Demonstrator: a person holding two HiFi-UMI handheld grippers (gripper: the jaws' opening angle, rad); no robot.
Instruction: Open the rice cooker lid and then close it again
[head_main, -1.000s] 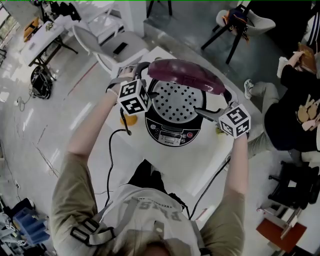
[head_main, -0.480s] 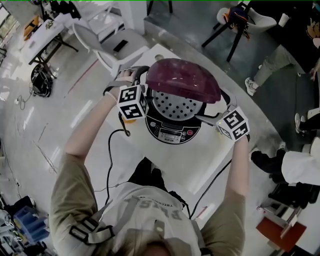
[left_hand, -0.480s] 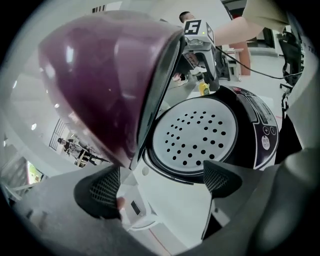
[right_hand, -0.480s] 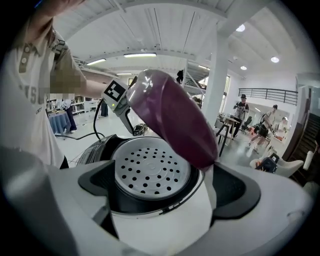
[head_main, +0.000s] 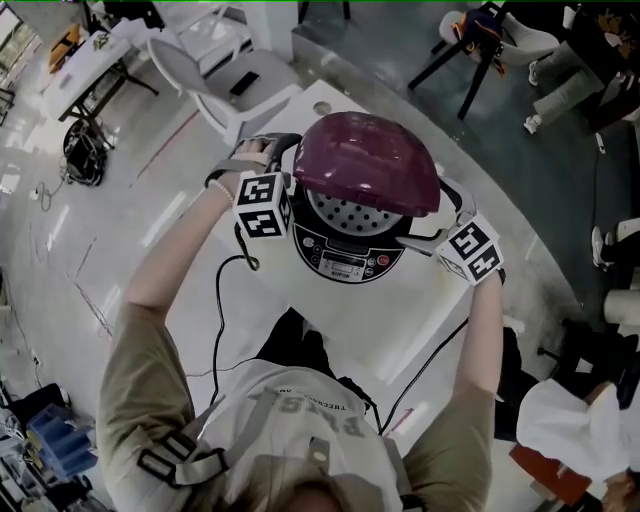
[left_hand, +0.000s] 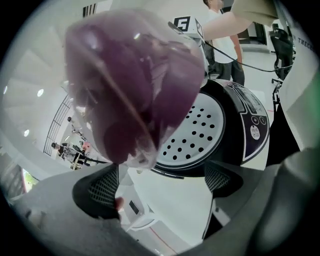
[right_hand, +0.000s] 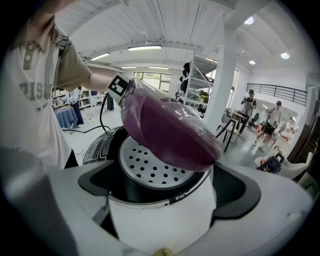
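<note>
The rice cooker (head_main: 345, 262) stands on a white table, its perforated inner plate (head_main: 345, 212) partly showing. Its purple lid (head_main: 368, 160) is hinged at the far side and tilts low over the pot, half closed. My left gripper (head_main: 296, 196) is at the cooker's left side, open, with the lid's edge (left_hand: 131, 95) just above its jaws. My left gripper (left_hand: 160, 187) holds nothing. My right gripper (head_main: 425, 240) is at the cooker's right side, open. In the right gripper view my right gripper (right_hand: 167, 187) has its jaws spread either side of the cooker's white wall (right_hand: 160, 220).
The white table (head_main: 385, 320) ends close behind the cooker. Black cables (head_main: 222, 300) trail off the table's near edge on both sides. White chairs (head_main: 225, 85) stand on the floor at the far left, and people sit at the far right (head_main: 580, 50).
The purple lid has swung down from nearly upright to low over the pot. Both grippers stay beside the cooker, shifted slightly.
</note>
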